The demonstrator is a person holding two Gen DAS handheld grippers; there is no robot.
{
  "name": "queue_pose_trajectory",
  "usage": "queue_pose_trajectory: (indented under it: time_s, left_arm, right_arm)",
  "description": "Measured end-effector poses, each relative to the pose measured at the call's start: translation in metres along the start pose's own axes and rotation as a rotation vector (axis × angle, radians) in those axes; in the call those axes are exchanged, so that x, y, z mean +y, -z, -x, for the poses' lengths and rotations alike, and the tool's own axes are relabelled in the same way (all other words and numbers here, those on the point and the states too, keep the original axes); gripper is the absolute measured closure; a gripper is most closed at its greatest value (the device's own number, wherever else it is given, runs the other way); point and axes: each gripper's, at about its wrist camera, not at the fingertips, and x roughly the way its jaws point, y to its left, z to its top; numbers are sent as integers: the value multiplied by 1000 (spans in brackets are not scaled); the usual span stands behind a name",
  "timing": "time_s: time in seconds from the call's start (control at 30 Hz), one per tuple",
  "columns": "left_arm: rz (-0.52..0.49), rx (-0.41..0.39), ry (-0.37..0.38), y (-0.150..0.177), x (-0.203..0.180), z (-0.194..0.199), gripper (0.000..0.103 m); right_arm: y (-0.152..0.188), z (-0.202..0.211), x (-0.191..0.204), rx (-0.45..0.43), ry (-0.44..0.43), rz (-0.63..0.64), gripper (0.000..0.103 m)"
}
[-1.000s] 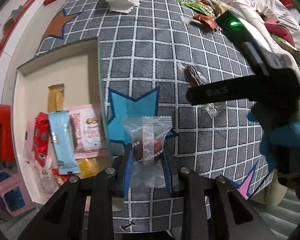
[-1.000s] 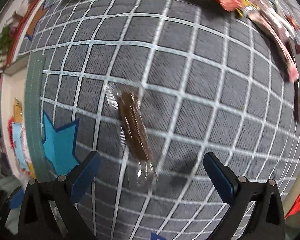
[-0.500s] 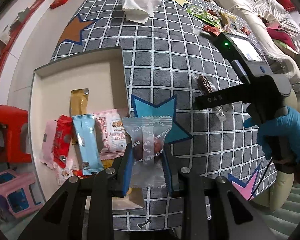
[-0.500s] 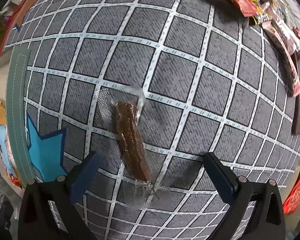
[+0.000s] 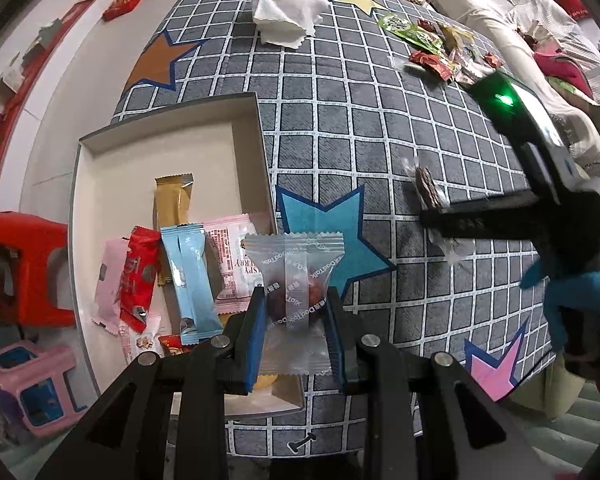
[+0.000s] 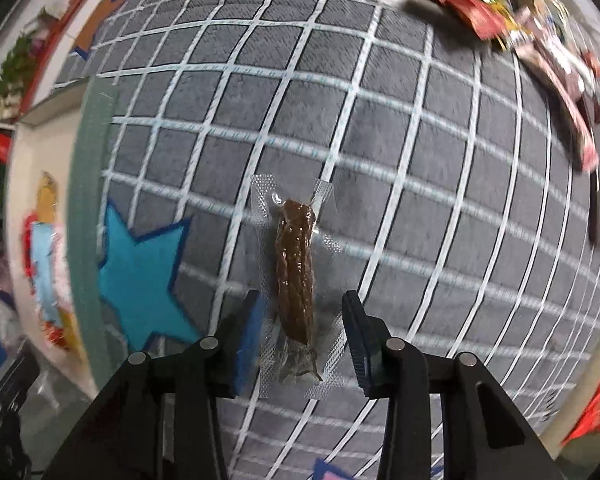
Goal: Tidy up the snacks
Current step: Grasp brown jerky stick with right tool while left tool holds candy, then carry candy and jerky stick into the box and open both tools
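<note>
My left gripper (image 5: 296, 320) is clamped on a clear-wrapped candy (image 5: 294, 280) with a dark red centre; both blue pads press its sides, and the packet stands upright between them. I hold it above the near right corner of the beige box (image 5: 100, 184), which I take as the landmark. Inside the box, toward its near end, lie a gold bar (image 5: 173, 204), a light blue packet (image 5: 190, 280), a red packet (image 5: 138, 276) and a pink printed packet (image 5: 232, 260), overlapping one another. Directly right of the box, a blue star (image 5: 332, 232) is printed on the grey grid tablecloth (image 5: 340, 128). Further right of the box, past the star, my right gripper (image 6: 300, 320) is low over a brown snack stick in clear wrap (image 6: 296, 272) lying flat on the cloth. Its jaws stand apart, one on each side of the stick's near end, close to the wrapper edges; I cannot tell whether the pads touch the film. Beyond the box's far end rests a crumpled white tissue (image 5: 288, 14). A loose pile of mixed snacks (image 5: 432, 48) lies far right of the box, at the cloth's far edge.
</note>
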Motion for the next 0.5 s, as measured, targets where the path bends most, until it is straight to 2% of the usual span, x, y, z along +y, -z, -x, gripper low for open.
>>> queue_pose_trajectory:
  time_s: [0.27, 0.5]
  left_arm:
    - [-23, 8, -1, 10, -2, 0, 73]
    - [9, -3, -1, 16, 11, 5, 73]
  right_arm:
    - [47, 12, 9, 12, -80, -59, 61]
    - [68, 26, 22, -3, -105, -80, 61]
